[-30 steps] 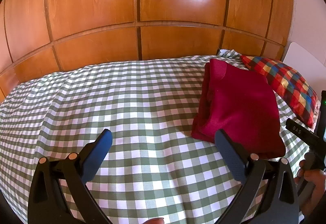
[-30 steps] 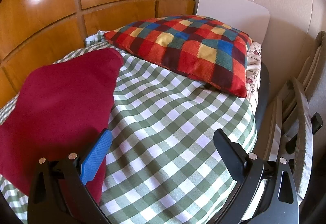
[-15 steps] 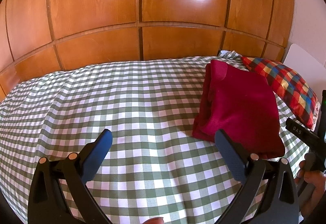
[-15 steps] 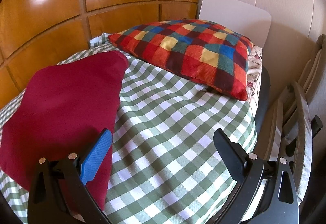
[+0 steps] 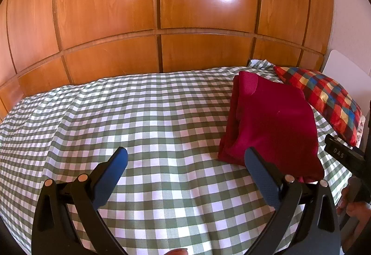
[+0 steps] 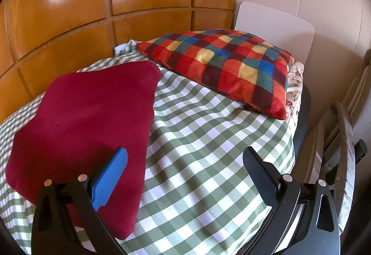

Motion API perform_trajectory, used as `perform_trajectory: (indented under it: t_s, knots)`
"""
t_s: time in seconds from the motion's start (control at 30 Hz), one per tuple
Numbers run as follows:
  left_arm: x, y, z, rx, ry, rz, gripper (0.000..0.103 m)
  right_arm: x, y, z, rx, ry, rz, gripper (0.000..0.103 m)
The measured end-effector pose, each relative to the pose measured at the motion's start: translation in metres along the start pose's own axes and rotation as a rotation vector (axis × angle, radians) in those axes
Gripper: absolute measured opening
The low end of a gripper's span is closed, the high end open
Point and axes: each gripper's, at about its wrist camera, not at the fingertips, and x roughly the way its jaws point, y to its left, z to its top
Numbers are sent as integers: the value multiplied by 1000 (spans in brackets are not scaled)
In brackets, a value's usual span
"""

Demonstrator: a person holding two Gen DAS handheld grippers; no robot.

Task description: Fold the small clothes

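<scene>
A dark red garment (image 5: 271,120) lies folded into a thick rectangle on the green-and-white checked bedspread (image 5: 139,120), right of the bed's middle. My left gripper (image 5: 185,160) hovers open above the spread, nothing between its blue pads; its right finger overlaps the garment's near corner in the view. In the right wrist view the same red garment (image 6: 92,116) fills the left side. My right gripper (image 6: 185,160) stands open over bare spread just right of the garment's edge, and its left blue pad (image 6: 111,178) hangs over the garment's near corner.
A multicoloured checked pillow (image 6: 229,67) lies at the head of the bed, against a white board (image 6: 276,23). Wooden wardrobe panels (image 5: 162,11) rise behind the bed. A folding chair (image 6: 343,129) stands past the bed's right edge. A hand (image 5: 354,206) grips the other tool at far right.
Both grippers have drawn back and risen slightly, so the garment and pillow sit a little farther off. Both stay open; the garment has not moved.
</scene>
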Motion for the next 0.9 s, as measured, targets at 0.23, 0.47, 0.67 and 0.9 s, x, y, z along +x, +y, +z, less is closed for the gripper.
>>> perform_trajectory:
  t_s: [0.23, 0.47, 0.67, 0.9]
  knots:
    - [0, 1, 0, -5, -1, 3, 100, -1, 2, -1, -5, 0, 1, 99]
    - [0, 1, 0, -6, -2, 3, 101, -1, 4, -1, -9, -1, 3, 99]
    - [0, 2, 0, -5, -3, 4, 101, -2, 5, -1, -9, -2, 2, 99]
    - [-1, 1, 0, -5, -4, 4, 101, -2, 6, 0, -9, 0, 4, 99]
